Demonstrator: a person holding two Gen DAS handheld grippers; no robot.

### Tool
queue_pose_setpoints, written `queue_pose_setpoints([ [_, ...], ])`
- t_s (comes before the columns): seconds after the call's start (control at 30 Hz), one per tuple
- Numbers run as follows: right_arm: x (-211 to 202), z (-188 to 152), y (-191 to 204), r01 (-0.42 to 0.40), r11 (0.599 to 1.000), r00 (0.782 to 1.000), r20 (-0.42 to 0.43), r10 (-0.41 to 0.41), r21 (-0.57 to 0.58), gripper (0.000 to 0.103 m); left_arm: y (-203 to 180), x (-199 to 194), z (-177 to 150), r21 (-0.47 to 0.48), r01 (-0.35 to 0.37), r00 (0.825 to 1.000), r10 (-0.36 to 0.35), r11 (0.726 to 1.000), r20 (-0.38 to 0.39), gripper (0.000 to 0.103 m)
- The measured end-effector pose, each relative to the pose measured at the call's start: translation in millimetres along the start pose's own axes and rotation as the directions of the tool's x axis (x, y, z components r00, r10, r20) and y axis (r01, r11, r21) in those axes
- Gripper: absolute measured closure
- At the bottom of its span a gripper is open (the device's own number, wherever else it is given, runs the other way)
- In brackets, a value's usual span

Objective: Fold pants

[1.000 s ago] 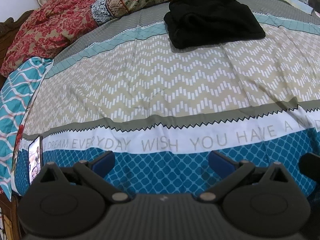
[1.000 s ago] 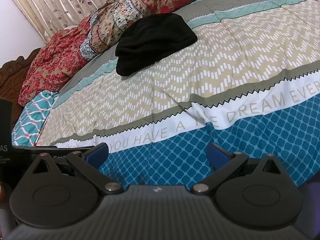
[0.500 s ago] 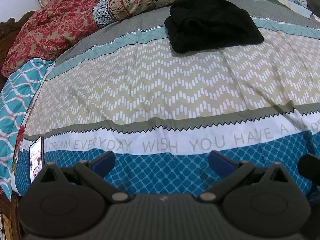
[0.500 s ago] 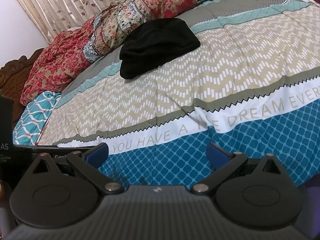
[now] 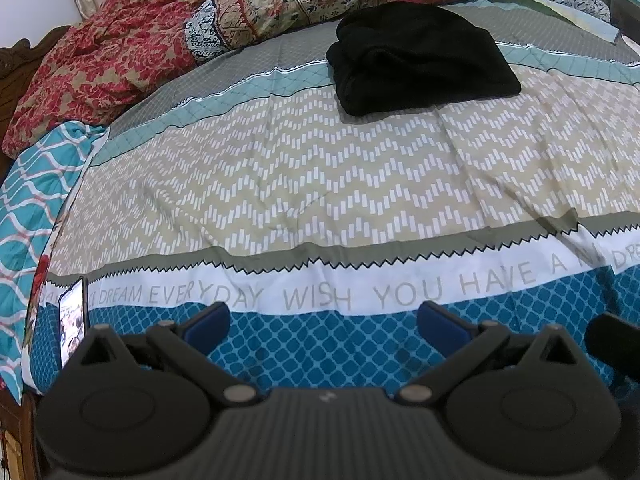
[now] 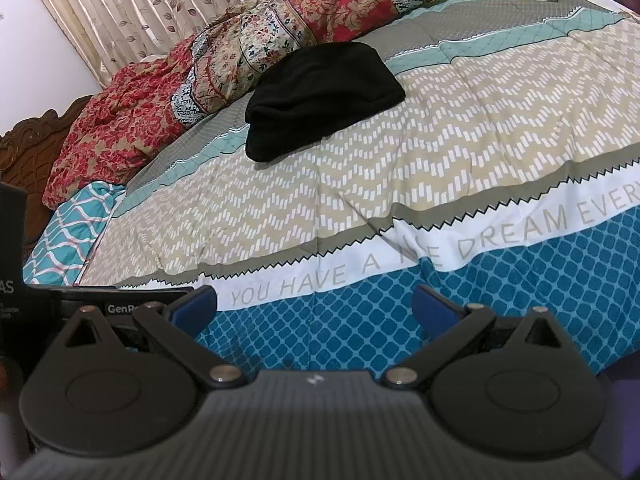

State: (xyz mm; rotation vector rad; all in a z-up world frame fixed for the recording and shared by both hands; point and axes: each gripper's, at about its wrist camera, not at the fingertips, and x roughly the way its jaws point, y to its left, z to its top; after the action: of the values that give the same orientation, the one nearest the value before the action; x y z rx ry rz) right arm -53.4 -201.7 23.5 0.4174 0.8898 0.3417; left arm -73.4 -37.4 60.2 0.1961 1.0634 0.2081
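Observation:
The black pants point(image 5: 420, 58) lie folded in a compact bundle on the far part of the bed, on the grey and teal bands of the patterned bedspread point(image 5: 320, 168). They also show in the right wrist view point(image 6: 320, 98). My left gripper point(image 5: 324, 322) is open and empty, over the blue band at the bed's near edge, far from the pants. My right gripper point(image 6: 314, 306) is open and empty too, over the same near edge.
A heap of red and floral quilts point(image 5: 168, 40) lies along the back of the bed. A teal wavy cloth point(image 5: 32, 200) hangs at the left side. A phone point(image 5: 74, 320) lies at the near left corner. Curtains point(image 6: 160, 12) hang behind.
Both grippers have drawn back and tilted slightly; the pants appear lower in both views. The pants have not moved on the bed. Both grippers stay open.

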Motion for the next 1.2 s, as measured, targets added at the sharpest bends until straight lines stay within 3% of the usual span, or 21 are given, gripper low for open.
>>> queue_pose_setpoints([
  [1.2, 2.0, -0.9, -3.0, 0.002, 1.0, 1.0, -0.009, -0.002, 0.016, 0.0, -2.3, 4.3, -1.4, 0.0, 0.005, 1.0, -0.005, 1.0, -0.014, 0.0],
])
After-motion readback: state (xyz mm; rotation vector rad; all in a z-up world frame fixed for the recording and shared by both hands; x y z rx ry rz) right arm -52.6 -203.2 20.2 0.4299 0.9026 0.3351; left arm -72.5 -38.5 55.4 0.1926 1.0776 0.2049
